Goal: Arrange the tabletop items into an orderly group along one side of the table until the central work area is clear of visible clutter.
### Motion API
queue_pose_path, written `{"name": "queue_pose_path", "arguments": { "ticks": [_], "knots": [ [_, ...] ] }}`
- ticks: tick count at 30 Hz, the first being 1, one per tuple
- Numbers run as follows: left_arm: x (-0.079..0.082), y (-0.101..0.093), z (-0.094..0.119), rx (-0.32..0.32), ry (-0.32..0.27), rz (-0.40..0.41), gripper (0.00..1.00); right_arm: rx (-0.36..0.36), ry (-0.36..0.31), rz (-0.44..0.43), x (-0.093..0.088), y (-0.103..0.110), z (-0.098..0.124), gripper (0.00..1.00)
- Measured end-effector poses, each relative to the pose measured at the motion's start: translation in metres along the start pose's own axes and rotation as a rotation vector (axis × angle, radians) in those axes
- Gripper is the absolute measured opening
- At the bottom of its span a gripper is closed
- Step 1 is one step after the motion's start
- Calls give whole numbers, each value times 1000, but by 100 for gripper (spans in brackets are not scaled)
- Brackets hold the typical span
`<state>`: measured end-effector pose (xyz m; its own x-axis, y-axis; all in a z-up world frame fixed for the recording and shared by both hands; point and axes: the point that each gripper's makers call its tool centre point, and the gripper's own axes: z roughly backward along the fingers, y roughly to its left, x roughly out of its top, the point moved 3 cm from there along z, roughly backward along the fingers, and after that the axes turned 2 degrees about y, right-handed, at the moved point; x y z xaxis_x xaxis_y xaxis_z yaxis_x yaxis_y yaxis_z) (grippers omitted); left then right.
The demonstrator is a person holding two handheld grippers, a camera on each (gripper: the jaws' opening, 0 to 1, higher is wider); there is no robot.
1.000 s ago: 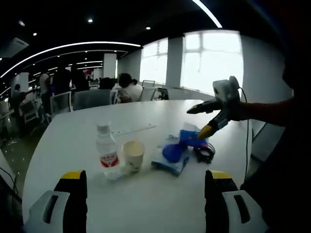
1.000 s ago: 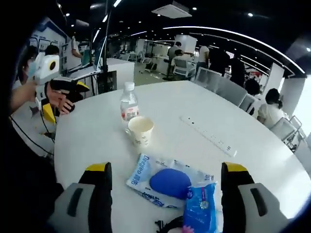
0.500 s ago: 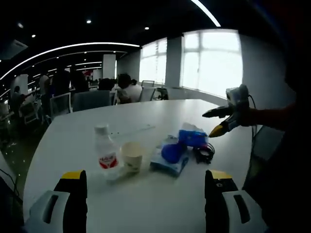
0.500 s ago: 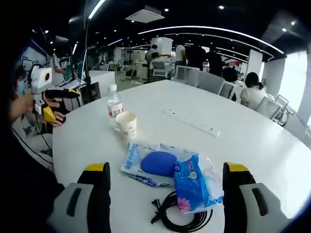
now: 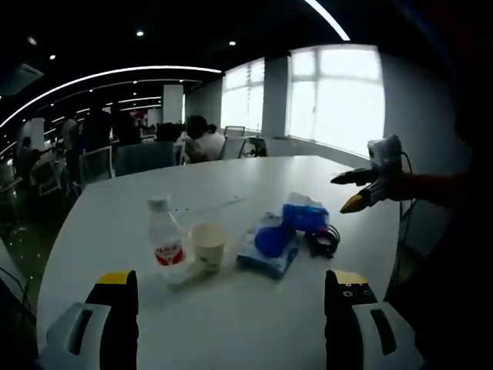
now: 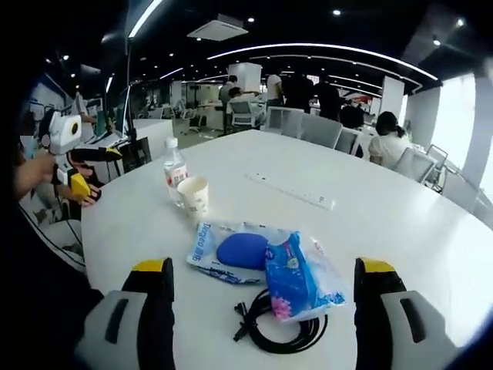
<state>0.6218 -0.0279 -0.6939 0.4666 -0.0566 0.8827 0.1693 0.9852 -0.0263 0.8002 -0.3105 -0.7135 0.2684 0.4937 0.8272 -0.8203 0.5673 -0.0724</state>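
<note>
While your left gripper [image 5: 229,320] hangs spread and empty before the water bottle [image 5: 163,240] and crushable-looking paper cup [image 5: 206,247] mid-table, your right gripper [image 6: 266,320], also gaping, faces a soft tissue pack [image 6: 291,274]: pinch its middle, I'd guess.

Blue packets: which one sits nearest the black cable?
The smaller blue tissue pack, lying over the coiled cable; the flat wipes packet lies beyond, toward the cup.
</note>
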Motion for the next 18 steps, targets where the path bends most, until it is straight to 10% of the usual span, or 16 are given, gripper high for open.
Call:
{"name": "queue_pose_path", "arguments": {
  "ticks": [18],
  "knots": [
    [-1,-1,-1,-1,3,-3,100,-4,2,-3,-3,-1,8,93]
  ]
}}
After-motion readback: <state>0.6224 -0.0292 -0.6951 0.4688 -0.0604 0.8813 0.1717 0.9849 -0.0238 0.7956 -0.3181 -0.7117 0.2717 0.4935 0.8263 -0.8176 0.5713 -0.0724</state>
